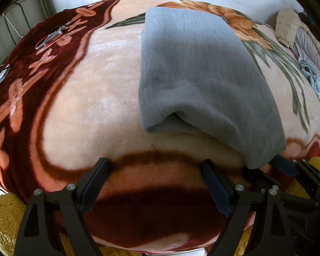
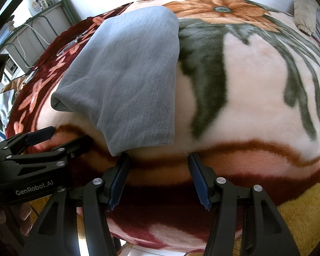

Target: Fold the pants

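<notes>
The grey pants [image 1: 198,74] lie folded into a long rectangle on the floral blanket [image 1: 91,93]. Their near end has a loose top layer lifted over the lower one. My left gripper [image 1: 154,166] is open and empty, just short of the near left corner. My right gripper [image 2: 159,160] is open and empty at the near right corner of the pants [image 2: 125,72]. It also shows in the left wrist view [image 1: 264,166], its tip partly under the hanging grey corner. The left gripper shows in the right wrist view [image 2: 71,135], open.
Scissors with red handles [image 1: 51,38] lie on the dark red border at the far left. A pile of clothes and bedding [image 1: 300,40] sits at the far right. A metal shelf [image 2: 38,10] with bottles stands beyond the bed. A yellow fuzzy cover [image 2: 305,211] lies below the blanket edge.
</notes>
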A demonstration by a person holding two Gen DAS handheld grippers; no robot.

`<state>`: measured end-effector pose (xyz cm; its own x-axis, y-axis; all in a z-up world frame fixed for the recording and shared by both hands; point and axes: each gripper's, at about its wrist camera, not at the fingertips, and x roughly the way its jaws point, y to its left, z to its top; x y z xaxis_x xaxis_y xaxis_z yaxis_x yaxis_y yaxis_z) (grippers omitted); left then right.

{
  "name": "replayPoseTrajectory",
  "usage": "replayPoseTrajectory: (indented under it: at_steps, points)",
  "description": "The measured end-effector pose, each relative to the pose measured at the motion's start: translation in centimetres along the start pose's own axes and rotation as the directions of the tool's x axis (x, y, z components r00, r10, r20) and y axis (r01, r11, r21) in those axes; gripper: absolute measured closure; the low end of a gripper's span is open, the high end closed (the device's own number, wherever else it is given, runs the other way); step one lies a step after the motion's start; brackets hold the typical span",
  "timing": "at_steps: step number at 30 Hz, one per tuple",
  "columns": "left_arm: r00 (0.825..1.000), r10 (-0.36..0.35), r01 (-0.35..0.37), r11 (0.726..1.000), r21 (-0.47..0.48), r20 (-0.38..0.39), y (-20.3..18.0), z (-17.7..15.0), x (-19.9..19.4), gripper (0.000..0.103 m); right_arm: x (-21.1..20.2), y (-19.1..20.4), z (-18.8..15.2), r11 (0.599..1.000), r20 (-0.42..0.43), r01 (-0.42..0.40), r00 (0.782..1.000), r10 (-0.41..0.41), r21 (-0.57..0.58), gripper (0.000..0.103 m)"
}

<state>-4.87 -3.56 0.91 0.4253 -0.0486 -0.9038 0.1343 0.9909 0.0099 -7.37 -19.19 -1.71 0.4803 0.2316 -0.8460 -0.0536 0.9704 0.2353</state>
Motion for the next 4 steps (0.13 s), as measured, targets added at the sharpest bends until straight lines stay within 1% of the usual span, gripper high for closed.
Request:
replayPoseTrajectory:
  at_steps: [4]
  points:
    - [1.000,-0.001,0.001,1.000,0.000,0.001,-0.02,-0.01,-0.01,0.013,0.02,-0.03,-0.01,1.000,-0.002,0.001,1.000,-0.001,-0.001,0.045]
